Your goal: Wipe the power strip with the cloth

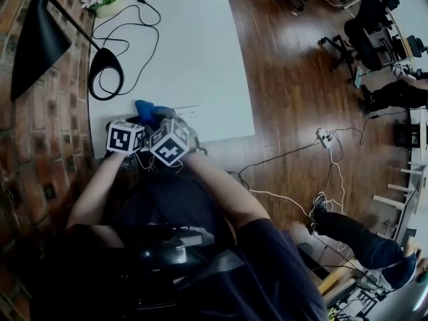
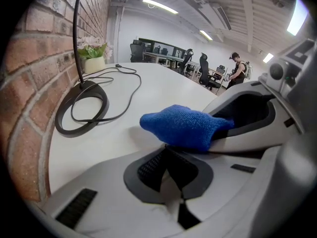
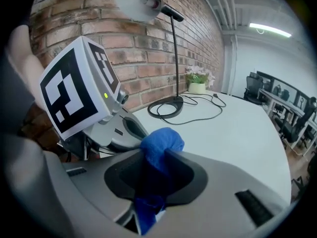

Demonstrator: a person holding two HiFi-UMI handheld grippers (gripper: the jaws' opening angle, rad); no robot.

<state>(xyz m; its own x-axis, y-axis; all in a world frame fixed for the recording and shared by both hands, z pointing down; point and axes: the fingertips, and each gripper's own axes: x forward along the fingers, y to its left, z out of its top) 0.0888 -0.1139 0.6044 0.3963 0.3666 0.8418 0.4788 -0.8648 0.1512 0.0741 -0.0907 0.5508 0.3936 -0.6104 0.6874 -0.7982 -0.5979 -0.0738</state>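
Left gripper: jaws clenched together with nothing between them; it sits idle just left of the right gripper.

Right gripper: jaws closed on the blue cloth, which is bunched between the pads and pokes out past the tips.

Cloth position: at the near edge of the table, by the left end of the power strip. The strip lies along that near edge, extending right from the cloth.

Progress, as judged: the cloth is picked up and brought to the strip. Contact between cloth and strip cannot be confirmed, and nothing on the strip shows how much of it has been wiped. The strokes along its length are taken as outstanding.

Views compared: only the head view shows the strip, and there the marker cubes cover both sets of jaws. The right gripper view proves the grip on the cloth. The left gripper view shows the cloth's free end hanging above the tabletop, with the lamp base farther off.
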